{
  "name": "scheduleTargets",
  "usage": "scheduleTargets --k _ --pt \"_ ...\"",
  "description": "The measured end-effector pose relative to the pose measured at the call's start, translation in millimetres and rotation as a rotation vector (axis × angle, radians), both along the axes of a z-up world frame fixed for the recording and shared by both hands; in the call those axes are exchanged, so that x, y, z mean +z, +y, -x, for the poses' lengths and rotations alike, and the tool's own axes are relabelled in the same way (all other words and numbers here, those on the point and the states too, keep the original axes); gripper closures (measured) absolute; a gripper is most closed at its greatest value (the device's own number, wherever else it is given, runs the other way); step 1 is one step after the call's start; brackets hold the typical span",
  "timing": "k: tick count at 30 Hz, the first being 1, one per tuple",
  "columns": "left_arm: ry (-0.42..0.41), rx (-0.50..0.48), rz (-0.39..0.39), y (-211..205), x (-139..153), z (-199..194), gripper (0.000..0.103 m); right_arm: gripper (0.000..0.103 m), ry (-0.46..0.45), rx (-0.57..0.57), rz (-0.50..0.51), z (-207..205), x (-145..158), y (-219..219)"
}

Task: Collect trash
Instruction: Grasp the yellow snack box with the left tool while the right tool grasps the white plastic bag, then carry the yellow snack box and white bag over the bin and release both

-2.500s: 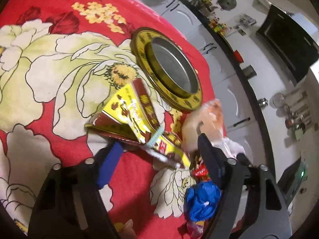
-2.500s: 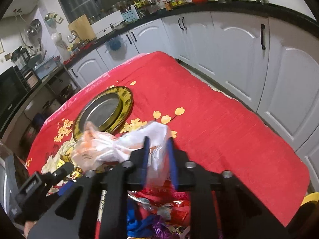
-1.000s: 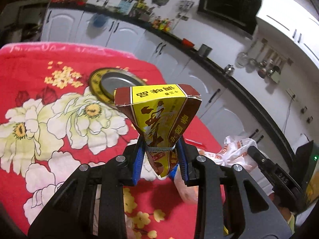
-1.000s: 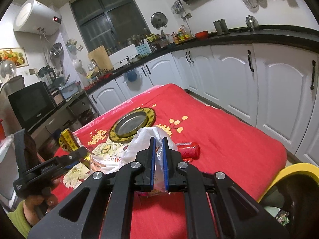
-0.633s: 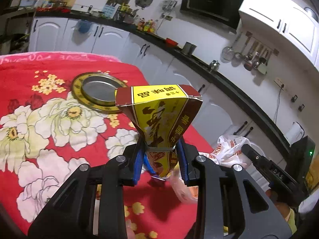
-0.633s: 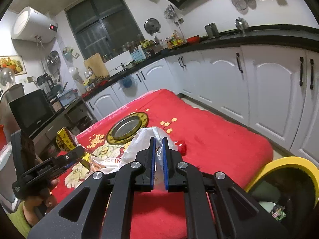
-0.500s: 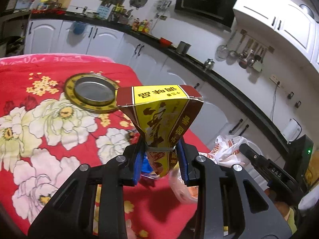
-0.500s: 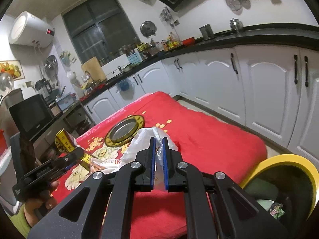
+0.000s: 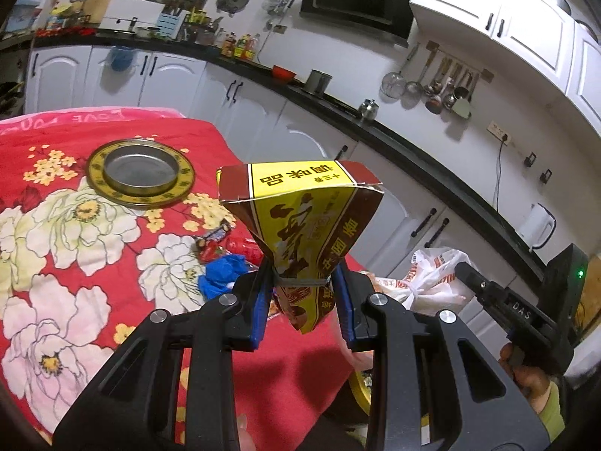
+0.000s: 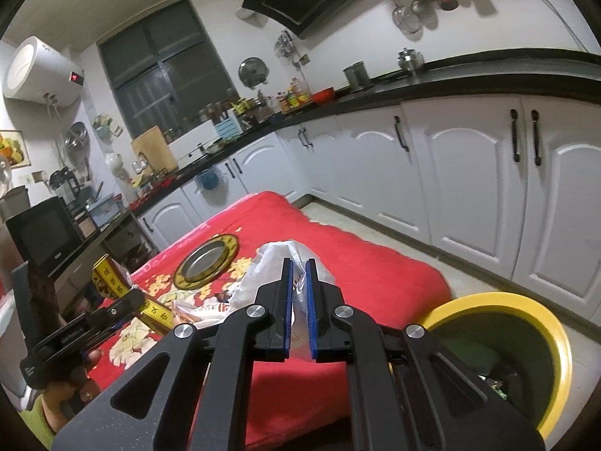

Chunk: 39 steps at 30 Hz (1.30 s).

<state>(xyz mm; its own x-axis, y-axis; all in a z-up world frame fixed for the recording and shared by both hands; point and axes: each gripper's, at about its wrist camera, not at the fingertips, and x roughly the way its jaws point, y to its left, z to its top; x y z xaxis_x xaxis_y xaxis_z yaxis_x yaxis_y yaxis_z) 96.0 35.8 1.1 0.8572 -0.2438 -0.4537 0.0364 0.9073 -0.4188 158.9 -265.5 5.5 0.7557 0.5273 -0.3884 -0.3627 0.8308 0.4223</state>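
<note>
My left gripper (image 9: 303, 283) is shut on a crushed yellow and brown carton (image 9: 304, 225), held upright above the red flowered table cover (image 9: 75, 233). The carton also shows in the right wrist view (image 10: 112, 282). My right gripper (image 10: 299, 285) is shut on a white plastic bag (image 10: 270, 267), lifted off the table; the bag also shows in the left wrist view (image 9: 428, 274). A yellow-rimmed trash bin (image 10: 507, 353) stands on the floor at the table's right side, below my right gripper.
A round gold-rimmed metal tray (image 9: 139, 173) lies on the table. A blue wrapper (image 9: 221, 274), a red wrapper (image 9: 244, 244) and other small wrappers lie near the table edge. White cabinets (image 10: 469, 188) and a black counter line the wall.
Both grippers have lifted off the table and swung right with the carton and the bag. The trash bin has come into fuller view at the lower right.
</note>
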Motion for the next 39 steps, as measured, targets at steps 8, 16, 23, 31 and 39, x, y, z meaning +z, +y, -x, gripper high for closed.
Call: scheduleTargets --k 8,16,23,31,39 --pt "0.006 -0.056 -0.009 -26 -4 -3 0.08 0.096 -0.008 -0.08 0.011 8 -1 -29" --pt "0.014 -0.118 -0.027 -56 -8 -7 0.08 0.096 -0.017 -0.164 0.036 14 -6 -61" --pt "0.024 -0.182 -0.058 -85 -11 -9 0.08 0.096 -0.019 -0.232 0.055 18 -12 -88" --pt "0.044 -0.25 -0.086 -113 -20 -10 0.08 0.096 -0.015 -0.31 0.086 20 -22 -115" --pt "0.066 -0.329 -0.109 -144 -36 -8 0.08 0.096 -0.019 -0.381 0.145 20 -32 -131"
